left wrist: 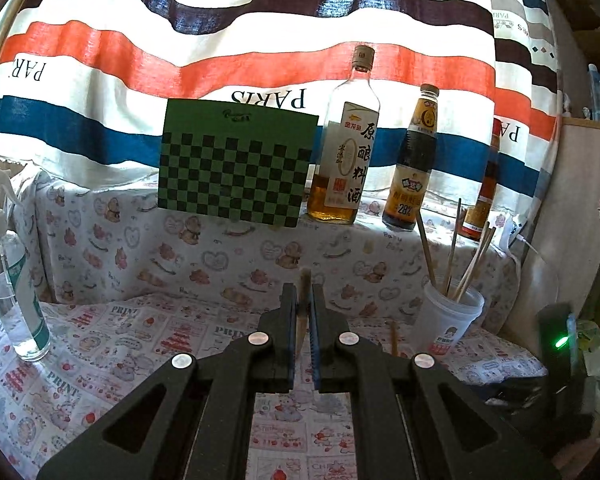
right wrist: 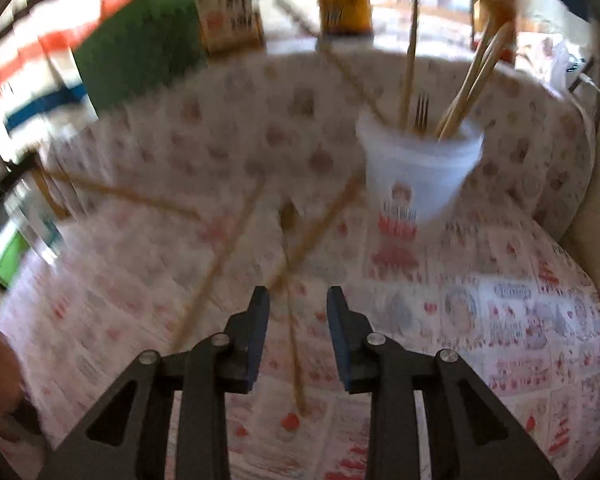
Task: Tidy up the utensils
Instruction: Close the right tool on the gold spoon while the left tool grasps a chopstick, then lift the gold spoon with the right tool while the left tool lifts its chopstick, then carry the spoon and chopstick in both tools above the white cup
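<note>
My left gripper (left wrist: pixel 303 292) is shut on a wooden utensil (left wrist: pixel 302 312) that stands up between its jaws, above the patterned tablecloth. A white plastic cup (left wrist: pixel 448 314) to its right holds several chopsticks (left wrist: pixel 470 264). In the blurred right wrist view the cup (right wrist: pixel 418 172) holds chopsticks and a fork (right wrist: pixel 421 110). My right gripper (right wrist: pixel 298 300) is open over a wooden spoon (right wrist: pixel 290 264) lying on the cloth. Loose chopsticks (right wrist: pixel 220 260) lie crossed beside the spoon.
A green checkered board (left wrist: pixel 236 160) and several sauce bottles (left wrist: pixel 346 148) stand on the raised ledge behind. A spray bottle (left wrist: pixel 10 272) stands at the left. A black device with a green light (left wrist: pixel 560 344) is at the right.
</note>
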Demonstrator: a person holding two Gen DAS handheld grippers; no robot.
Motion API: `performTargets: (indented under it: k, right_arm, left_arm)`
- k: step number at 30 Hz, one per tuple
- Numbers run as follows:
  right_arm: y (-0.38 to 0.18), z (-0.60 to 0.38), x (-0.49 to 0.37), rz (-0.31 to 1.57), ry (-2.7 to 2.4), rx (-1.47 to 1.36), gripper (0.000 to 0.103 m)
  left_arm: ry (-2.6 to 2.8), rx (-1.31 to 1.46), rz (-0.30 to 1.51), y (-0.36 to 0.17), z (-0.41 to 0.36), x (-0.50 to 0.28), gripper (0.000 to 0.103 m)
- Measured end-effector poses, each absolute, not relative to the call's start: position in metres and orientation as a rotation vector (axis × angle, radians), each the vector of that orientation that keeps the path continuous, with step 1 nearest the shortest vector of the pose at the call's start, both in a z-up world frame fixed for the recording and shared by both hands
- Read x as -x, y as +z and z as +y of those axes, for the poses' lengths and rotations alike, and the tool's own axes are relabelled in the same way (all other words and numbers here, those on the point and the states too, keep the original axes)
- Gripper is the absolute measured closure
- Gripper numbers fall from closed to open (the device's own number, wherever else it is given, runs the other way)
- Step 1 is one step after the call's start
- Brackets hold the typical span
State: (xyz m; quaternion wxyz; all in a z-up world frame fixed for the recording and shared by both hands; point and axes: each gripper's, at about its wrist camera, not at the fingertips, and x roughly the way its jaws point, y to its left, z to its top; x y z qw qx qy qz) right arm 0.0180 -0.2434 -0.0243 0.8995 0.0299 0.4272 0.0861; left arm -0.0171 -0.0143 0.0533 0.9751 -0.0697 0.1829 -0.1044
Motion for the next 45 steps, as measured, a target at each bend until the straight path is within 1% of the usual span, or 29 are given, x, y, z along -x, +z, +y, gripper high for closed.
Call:
performTargets:
  k: [1, 2, 5, 11, 14, 23, 29, 37, 45]
  right_arm:
    - [-0.03, -0.239, -0.02, 0.917, 0.178, -0.03, 0.079]
    - [-0.035, -0.233, -0.021, 0.953, 0.188, 0.011, 0.085]
    - [-0.046, -0.221, -0.022, 1.023, 0.184, 0.093, 0.087]
    - [-0.048, -0.217, -0.021, 1.004, 0.146, 0.137, 0.1]
    - [-0.042, -0.223, -0.019, 0.955, 0.138, 0.1, 0.101]
    - [0.028, -0.252, 0.025, 0.575, 0.154, -0.017, 0.102]
    - [0.053, -0.271, 0.043, 0.424, 0.158, -0.091, 0.102]
    - [0.06, -0.282, 0.052, 0.341, 0.166, -0.178, 0.102]
    - [0.064, -0.271, 0.062, 0.317, 0.161, -0.116, 0.102]
  left_arm:
    - [-0.21, 0.142, 0.369, 0.053, -0.014, 0.017, 0.098]
    - [-0.208, 0.142, 0.369, 0.053, -0.014, 0.017, 0.098]
    - [-0.207, 0.143, 0.37, 0.053, -0.014, 0.017, 0.098]
    - [-0.177, 0.123, 0.359, 0.053, -0.016, 0.018, 0.098]
    - [-0.172, 0.122, 0.341, 0.055, -0.015, 0.02, 0.098]
    - [-0.194, 0.182, 0.299, 0.063, -0.005, 0.027, 0.098]
    - [-0.204, 0.16, 0.287, 0.063, -0.01, 0.03, 0.098]
    - [-0.17, 0.144, 0.272, 0.061, -0.012, 0.031, 0.098]
    - [-0.174, 0.183, 0.286, 0.061, -0.003, 0.027, 0.098]
